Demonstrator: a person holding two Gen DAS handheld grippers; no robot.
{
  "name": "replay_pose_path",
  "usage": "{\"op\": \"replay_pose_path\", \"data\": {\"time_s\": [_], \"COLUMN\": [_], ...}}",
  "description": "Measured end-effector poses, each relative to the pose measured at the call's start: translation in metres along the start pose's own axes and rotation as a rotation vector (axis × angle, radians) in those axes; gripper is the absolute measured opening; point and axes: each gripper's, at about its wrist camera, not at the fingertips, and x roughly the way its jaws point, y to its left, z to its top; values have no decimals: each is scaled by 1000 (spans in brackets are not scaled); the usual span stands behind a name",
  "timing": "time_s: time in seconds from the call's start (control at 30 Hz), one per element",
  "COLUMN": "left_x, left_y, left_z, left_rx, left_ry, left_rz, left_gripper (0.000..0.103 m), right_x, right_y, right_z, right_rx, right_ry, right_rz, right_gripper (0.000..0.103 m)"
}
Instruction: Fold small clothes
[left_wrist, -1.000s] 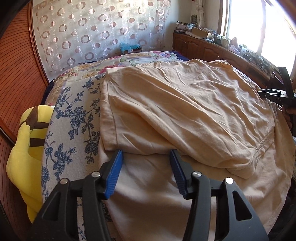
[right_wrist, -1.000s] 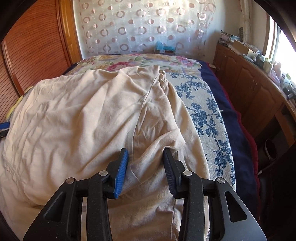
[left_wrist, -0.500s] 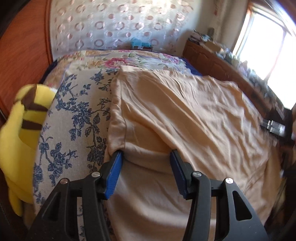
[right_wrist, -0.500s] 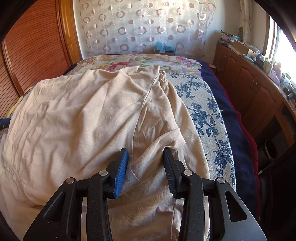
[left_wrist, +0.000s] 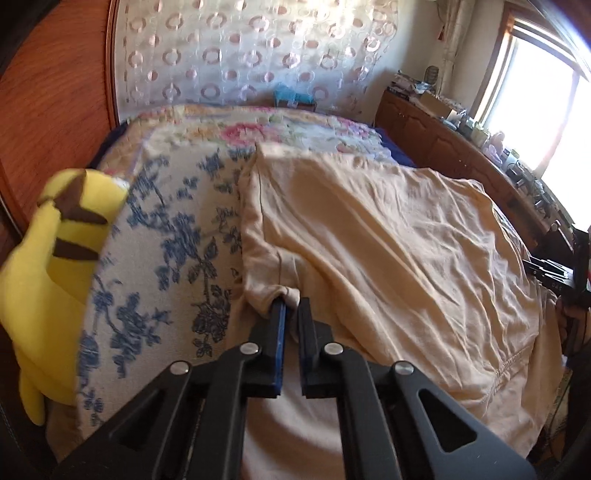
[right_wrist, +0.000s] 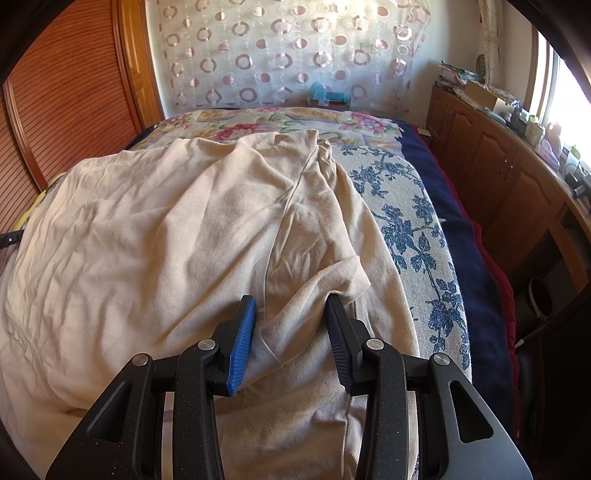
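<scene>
1. Shirt (right_wrist: 177, 229), cream, lies spread over bed (right_wrist: 413, 229); long axis runs head to foot.
2. L gripper (left_wrist: 291, 306) pinched tight on shirt fold nr bed's left edge.
3. R gripper (right_wrist: 291, 310) part-open, straddling sleeve (right_wrist: 325, 288), pads apart from cloth.
4. Bare floral cover along both bed edges; plush toy (left_wrist: 48, 266) off left edge.

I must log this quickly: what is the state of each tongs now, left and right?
Left tongs: closed, pinching a fold at the edge of the beige garment.
Right tongs: open, a sleeve lying between the fingers, not pinched.
</scene>
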Motion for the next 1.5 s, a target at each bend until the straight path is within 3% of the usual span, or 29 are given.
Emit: {"op": "replay_pose_path", "data": {"time_s": [0.23,0.27,0.3,0.33,0.43,0.7,1.0,1.13,1.27,1.5], "left_x": [-38,-40,-42,-44,-56,-101,-160,-176,-170,-128], "left_y": [-21,-24,-27,-30,-36,-42,-39,-32,-27,-17], "left_z": [5,6,7,8,10,14,-14,-30,-55,-98], "left_rx": [65,76,87,95,104,107,92,70,59,37], "left_ry": [-112,-115,-118,-125,-161,-267,-357,-350,-294,-131], "left_rz": [-7,-11,-13,-7,-4,-12,-56,-77,-43,-5], "left_gripper": [0,0,0,0,0,0,0,0,0,5], "right_x": [-1,-1,-3,-5,-19,-83,-161,-191,-199,-140], "right_y": [2,2,2,5,15,3,-2,-11,-16,-27], "right_z": [0,-1,-1,-1,1,16,-8,-18,-38,-84], "right_rx": [-10,-12,-21,-41,-110,-79,-100,-82,-80,-31], "right_ry": [-2,-4,-12,-19,-62,-205,-259,-277,-256,-92], "right_rz": [-16,-15,-8,7,-12,32,68,80,62,20], "right_gripper": [38,34,8,2,2,1,1,1,1,1]}}
